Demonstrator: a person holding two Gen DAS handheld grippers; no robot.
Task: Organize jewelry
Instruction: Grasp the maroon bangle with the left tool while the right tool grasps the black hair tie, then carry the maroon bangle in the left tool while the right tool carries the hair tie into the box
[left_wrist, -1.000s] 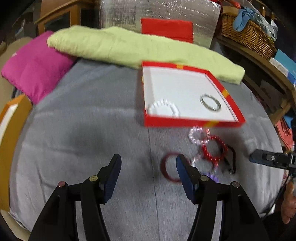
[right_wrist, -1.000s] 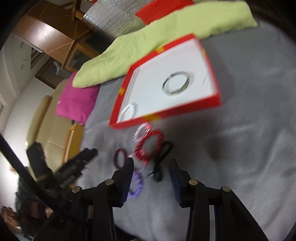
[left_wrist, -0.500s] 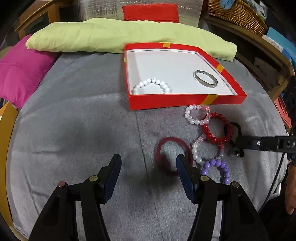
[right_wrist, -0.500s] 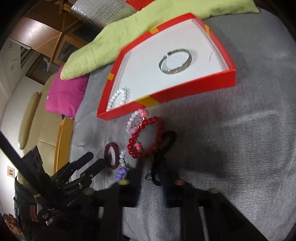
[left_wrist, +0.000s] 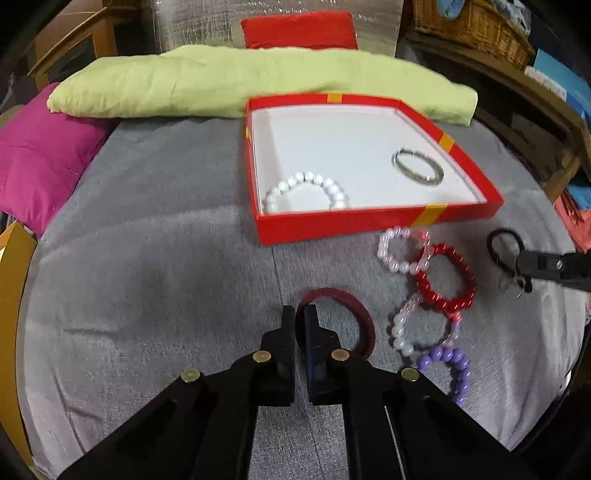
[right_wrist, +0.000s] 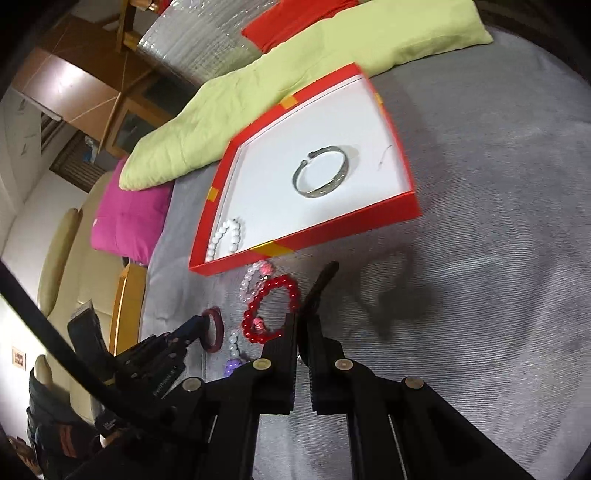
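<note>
Both tongs we find closed: left tongs (left_wrist: 300, 321) clamped on the dark red bangle (left_wrist: 354, 314), right tongs (right_wrist: 302, 325) clamped on the black hair tie (right_wrist: 320, 282). Beaded bracelets (red (left_wrist: 447, 277), pink (left_wrist: 402, 249), purple (left_wrist: 448, 363)) lie between on the grey bed (left_wrist: 147, 258). Beyond, the red box (left_wrist: 369, 218) holds a white bead bracelet (left_wrist: 308, 190) and silver bangle (left_wrist: 419, 171).

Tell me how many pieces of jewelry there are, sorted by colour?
White beaded bracelet, in the red box: 1
Silver bangle, in the box: 1
Pale pink beaded bracelet: 1
Red beaded bracelet: 1
White and purple beaded strand: 1
Dark red band, in the left gripper: 1
Black loop, in the right gripper: 1
Total: 7
</note>
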